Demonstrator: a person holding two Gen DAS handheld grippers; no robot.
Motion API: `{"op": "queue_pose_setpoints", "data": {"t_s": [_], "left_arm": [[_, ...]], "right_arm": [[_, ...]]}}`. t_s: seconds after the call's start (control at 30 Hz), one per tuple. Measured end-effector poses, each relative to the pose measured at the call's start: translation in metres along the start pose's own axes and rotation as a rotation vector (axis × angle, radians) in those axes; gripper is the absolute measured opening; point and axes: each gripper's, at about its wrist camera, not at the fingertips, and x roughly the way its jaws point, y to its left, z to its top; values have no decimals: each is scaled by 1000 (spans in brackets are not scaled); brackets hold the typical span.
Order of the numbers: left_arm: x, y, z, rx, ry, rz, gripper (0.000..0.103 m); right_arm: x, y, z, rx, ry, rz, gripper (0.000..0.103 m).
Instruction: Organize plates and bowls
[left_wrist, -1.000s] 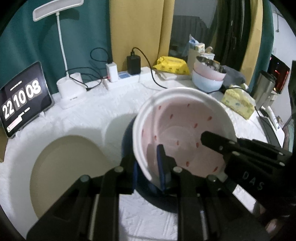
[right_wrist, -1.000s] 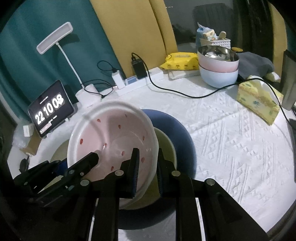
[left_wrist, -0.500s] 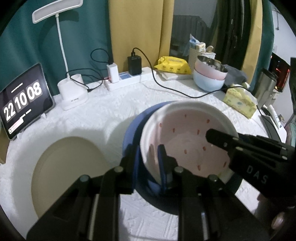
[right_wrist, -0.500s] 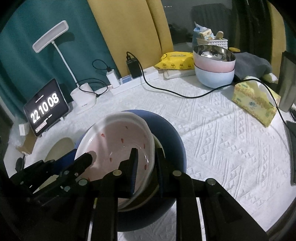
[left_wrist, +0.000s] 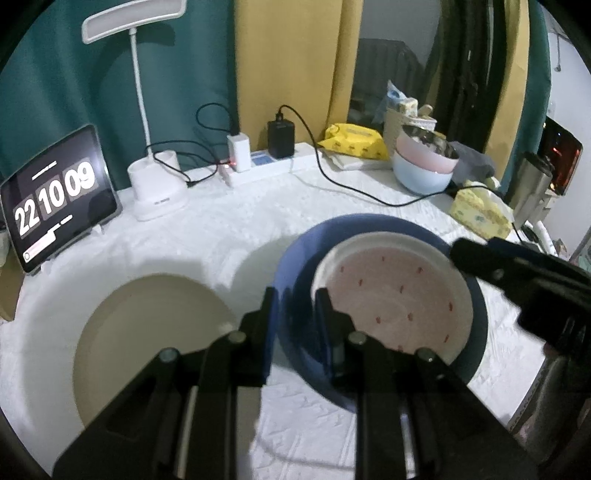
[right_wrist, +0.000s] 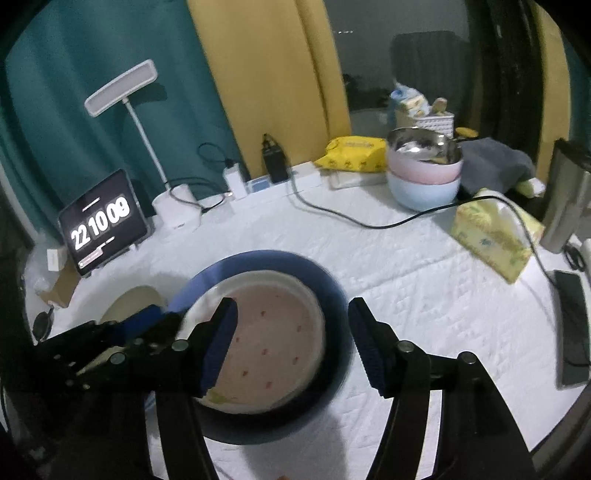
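A white bowl with a pink, red-speckled inside (left_wrist: 395, 295) (right_wrist: 273, 339) lies flat in the stack on the blue plate (left_wrist: 295, 266) (right_wrist: 332, 280). My left gripper (left_wrist: 293, 310) hangs just left of the bowl, over the blue plate's left rim, jaws a little apart and empty. My right gripper (right_wrist: 291, 332) is wide open above the bowl and holds nothing; it shows at the right in the left wrist view (left_wrist: 517, 269). A beige plate (left_wrist: 147, 339) (right_wrist: 129, 299) lies on the cloth to the left.
White tablecloth (right_wrist: 424, 288). At the back: a clock tablet (left_wrist: 55, 199), a desk lamp (left_wrist: 155, 184), a power strip with chargers and a black cable (left_wrist: 266, 166), stacked pastel bowls (right_wrist: 424, 173). A tissue pack (right_wrist: 491, 236) and a metal flask (right_wrist: 565, 195) stand right.
The speckled bowl went from tilted and held by both grippers to lying flat on the blue plate stack. Both grippers let go; the right one opened wide.
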Motion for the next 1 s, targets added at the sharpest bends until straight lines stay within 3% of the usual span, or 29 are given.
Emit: {"op": "queue_pose_setpoints", "data": {"t_s": [0.37, 1.0], "left_arm": [[-2, 22, -4, -40, 10, 25, 25], [15, 6, -15, 43, 59, 4, 30]], "right_arm": [[-1, -53, -4, 85, 26, -69, 66], [30, -53, -24, 57, 112, -26, 65]]}}
